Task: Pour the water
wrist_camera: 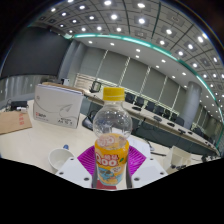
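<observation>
Between the fingers: a clear plastic bottle [111,140] with a yellow cap stood upright, tilted very slightly, its base hidden below the fingers.
Gripper [110,170]: its two fingers closed narrowly on the bottle's lower part, one purple pad [84,162] pressed against each side of the label.
Bottle label: orange and yellow with red lettering; the words were too small to read.
Bottle contents: the upper body looked clear; a liquid level could not be made out.
Beside the left finger: a white cup [60,157] sat on the white counter [25,145], partly cut off behind the finger, its inside hard to see.
Beyond the bottle, to the left: a white box [56,103] with printing stood on the counter; a brown cardboard piece [14,121] lay further left, cut off.
Beside the right finger: a white object [180,156] was only partly visible and could not be identified.
Background: long desks with dark chairs [155,105], a windowed wall and a ceiling with rows of lights [120,20].
</observation>
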{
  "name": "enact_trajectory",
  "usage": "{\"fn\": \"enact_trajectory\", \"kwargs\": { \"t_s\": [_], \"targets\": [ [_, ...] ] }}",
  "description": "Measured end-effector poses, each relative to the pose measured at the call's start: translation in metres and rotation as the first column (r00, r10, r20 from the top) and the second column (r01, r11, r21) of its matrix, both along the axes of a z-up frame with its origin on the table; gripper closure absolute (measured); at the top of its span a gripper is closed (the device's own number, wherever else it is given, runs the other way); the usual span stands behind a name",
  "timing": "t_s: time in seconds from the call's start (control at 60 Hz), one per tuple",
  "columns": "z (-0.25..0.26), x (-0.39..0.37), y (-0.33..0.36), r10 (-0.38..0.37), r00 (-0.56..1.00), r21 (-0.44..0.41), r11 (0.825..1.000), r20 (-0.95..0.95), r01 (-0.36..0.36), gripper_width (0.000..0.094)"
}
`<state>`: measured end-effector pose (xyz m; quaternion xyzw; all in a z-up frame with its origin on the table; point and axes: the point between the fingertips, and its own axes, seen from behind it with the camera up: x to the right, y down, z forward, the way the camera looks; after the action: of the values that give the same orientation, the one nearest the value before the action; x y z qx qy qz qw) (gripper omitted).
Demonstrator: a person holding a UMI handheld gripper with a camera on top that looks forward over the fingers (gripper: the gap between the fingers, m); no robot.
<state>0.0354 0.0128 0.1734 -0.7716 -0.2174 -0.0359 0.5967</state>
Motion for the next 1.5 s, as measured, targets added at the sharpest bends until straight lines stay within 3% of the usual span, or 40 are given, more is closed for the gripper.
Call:
{"fn": "enact_trajectory", "kwargs": {
  "t_s": [0.267,0.35,0.4,0.55,0.633,0.833,1.0,1.217,1.333,1.5],
  "targets": [
    [-0.08,0.023,0.013,-0.001,0.967,-0.124,0.992,-0.253,-0.031,0.0544],
    [-0.107,0.032,0.011,-0.015,0.969,-0.169,0.985,-0.248,-0.028,0.0534],
    [-0.107,0.032,0.012,-0.002,0.964,-0.138,0.99,-0.264,-0.036,0.0528],
    [-0.11,0.036,0.007,-0.003,0.968,-0.152,0.988,-0.251,-0.037,0.0373],
    [-0.108,0.045,-0.001,-0.029,0.97,-0.183,0.983,-0.24,-0.016,0.0068],
    [-0.056,0.058,-0.057,-0.119,0.967,-0.223,0.973,-0.225,0.068,0.0078],
    [-0.008,0.042,-0.154,-0.197,0.963,-0.304,0.943,-0.184,0.134,0.0077],
    [0.034,0.019,-0.279,-0.24,0.959,-0.363,0.916,-0.151,0.172,0.0078],
    [0.047,0.016,-0.318,-0.265,0.952,-0.371,0.909,-0.155,0.193,0.0078],
    [0.056,0.021,-0.338,-0.273,0.952,-0.35,0.913,-0.136,0.212,0.0081]
  ]
}}
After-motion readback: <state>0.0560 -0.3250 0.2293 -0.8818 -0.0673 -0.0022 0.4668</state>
